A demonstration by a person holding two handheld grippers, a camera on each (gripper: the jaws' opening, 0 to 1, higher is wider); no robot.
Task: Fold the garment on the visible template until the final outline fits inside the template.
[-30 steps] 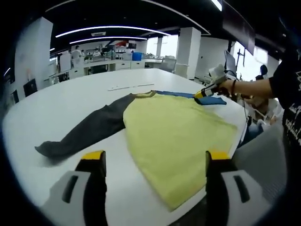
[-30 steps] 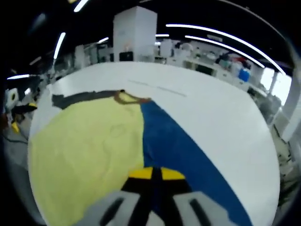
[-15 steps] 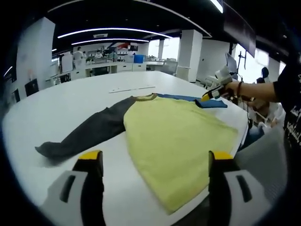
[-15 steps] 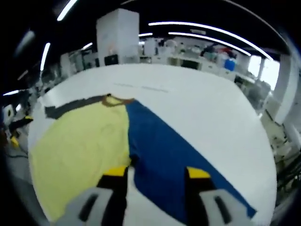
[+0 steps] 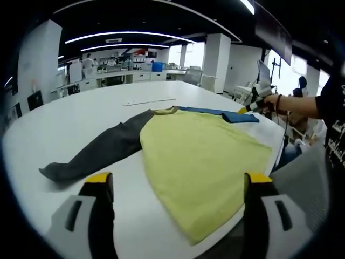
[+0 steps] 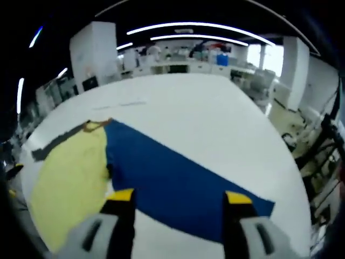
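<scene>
Yellow-bodied garment [image 5: 202, 162] with grey and blue sleeves overhangs the white table's [image 5: 81, 116] near edge; both grippers [image 5: 175, 186] [image 6: 178, 200] gape, holding nothing.

My right tool [image 6: 179, 195] no longer pinches the blue sleeve [image 6: 178, 186]: a second ago its jaws were together on the cloth, now they stand wide apart above it. Seen from my left tool's view, the right tool [image 5: 257, 104] has drawn back from the blue sleeve [image 5: 226, 114], off past the worktop [image 5: 70, 129] edge. The blue sleeve now lies stretched out flat, away from the yellow body [image 6: 67, 186].
</scene>
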